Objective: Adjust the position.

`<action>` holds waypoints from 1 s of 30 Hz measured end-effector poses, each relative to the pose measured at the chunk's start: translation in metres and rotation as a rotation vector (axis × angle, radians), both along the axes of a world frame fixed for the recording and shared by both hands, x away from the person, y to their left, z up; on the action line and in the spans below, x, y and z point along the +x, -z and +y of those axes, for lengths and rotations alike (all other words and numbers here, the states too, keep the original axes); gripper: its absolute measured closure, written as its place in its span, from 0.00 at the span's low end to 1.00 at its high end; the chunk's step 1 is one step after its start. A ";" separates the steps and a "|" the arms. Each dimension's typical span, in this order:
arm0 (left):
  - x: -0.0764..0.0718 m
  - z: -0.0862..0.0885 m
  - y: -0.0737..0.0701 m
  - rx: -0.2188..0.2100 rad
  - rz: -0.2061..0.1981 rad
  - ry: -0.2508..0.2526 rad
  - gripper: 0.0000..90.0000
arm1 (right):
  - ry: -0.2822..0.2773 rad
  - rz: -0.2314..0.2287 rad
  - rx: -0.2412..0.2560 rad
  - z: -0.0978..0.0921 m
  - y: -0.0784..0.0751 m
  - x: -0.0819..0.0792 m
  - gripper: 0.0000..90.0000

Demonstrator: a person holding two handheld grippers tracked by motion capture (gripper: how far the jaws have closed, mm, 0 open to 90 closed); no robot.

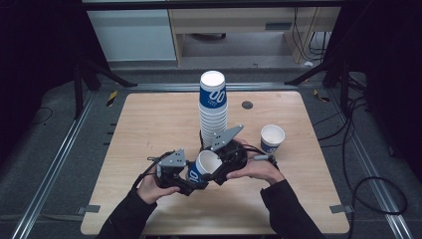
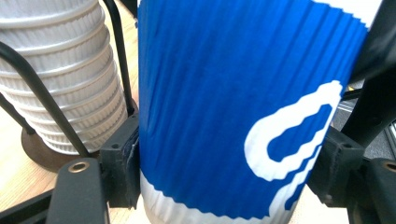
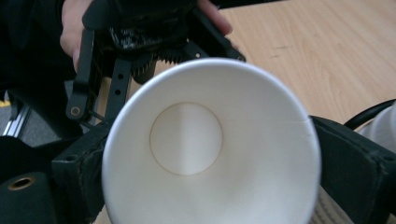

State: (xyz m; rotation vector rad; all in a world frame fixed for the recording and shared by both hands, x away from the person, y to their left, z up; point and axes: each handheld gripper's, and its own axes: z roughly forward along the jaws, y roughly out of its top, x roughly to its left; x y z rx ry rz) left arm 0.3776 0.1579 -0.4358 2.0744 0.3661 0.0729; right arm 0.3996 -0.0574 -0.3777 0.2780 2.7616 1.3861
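Note:
A blue-and-white paper cup (image 1: 205,163) is held tilted just above the table, in front of a tall stack of the same cups (image 1: 213,107). My left gripper (image 1: 191,175) is shut on its ribbed blue wall (image 2: 224,93), a pad pressing each side. My right gripper (image 1: 214,167) is shut on the same cup near its rim. The right gripper view looks straight into the white inside of the cup (image 3: 187,140), with the left gripper (image 3: 135,51) and a hand beyond it. The stack (image 2: 60,70) stands in a black wire holder.
One loose cup (image 1: 272,138) stands upright to the right of the stack. A small dark round disc (image 1: 247,105) lies behind the stack. The wooden table (image 1: 149,119) has bare room on its left half and along the front edge.

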 end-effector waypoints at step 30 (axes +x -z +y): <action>0.004 0.015 -0.009 -0.093 -0.032 -0.060 0.28 | 0.204 -0.028 0.280 -0.080 -0.006 -0.015 0.06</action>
